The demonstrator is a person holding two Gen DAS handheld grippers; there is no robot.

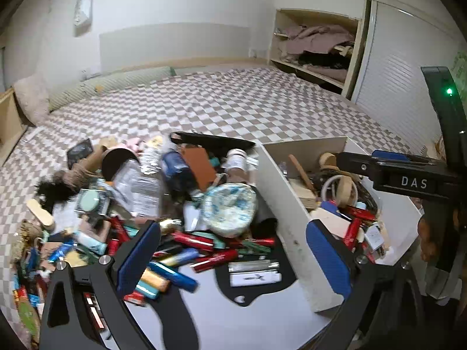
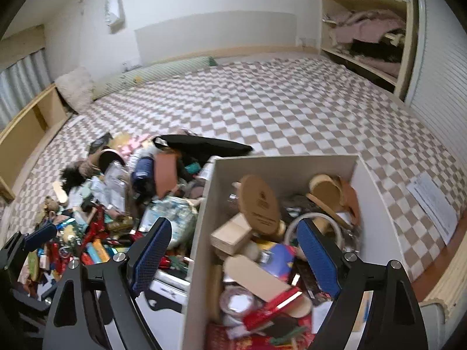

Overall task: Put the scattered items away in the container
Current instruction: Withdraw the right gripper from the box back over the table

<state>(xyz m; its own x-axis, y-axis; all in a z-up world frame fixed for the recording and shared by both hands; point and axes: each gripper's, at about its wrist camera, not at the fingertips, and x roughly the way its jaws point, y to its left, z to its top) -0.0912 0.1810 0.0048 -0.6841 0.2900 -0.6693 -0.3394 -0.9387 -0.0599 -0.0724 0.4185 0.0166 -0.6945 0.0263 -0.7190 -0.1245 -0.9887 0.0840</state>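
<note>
A heap of scattered items [image 1: 163,204] lies on a white board on the bed: red tubes [image 1: 192,240], a blue-patterned pouch [image 1: 230,207], bottles, packets. To its right stands the white box [image 1: 280,192], full of wooden pieces, red tubes and a ring. My left gripper [image 1: 233,233] is open above the near edge of the heap, with nothing between its blue pads. My right gripper [image 2: 233,224] is open over the white box [image 2: 201,233], its fingers either side of the box's left wall, holding nothing. In the left wrist view the right gripper's body [image 1: 408,180] hangs over the box.
The checkered bedspread [image 2: 277,110] stretches behind the heap and the box. Pillows [image 2: 76,87] lie along the far wall. An open shelf with clothes [image 2: 367,32] and a sliding door stand at the back right. A paper sheet [image 2: 435,204] lies right of the box.
</note>
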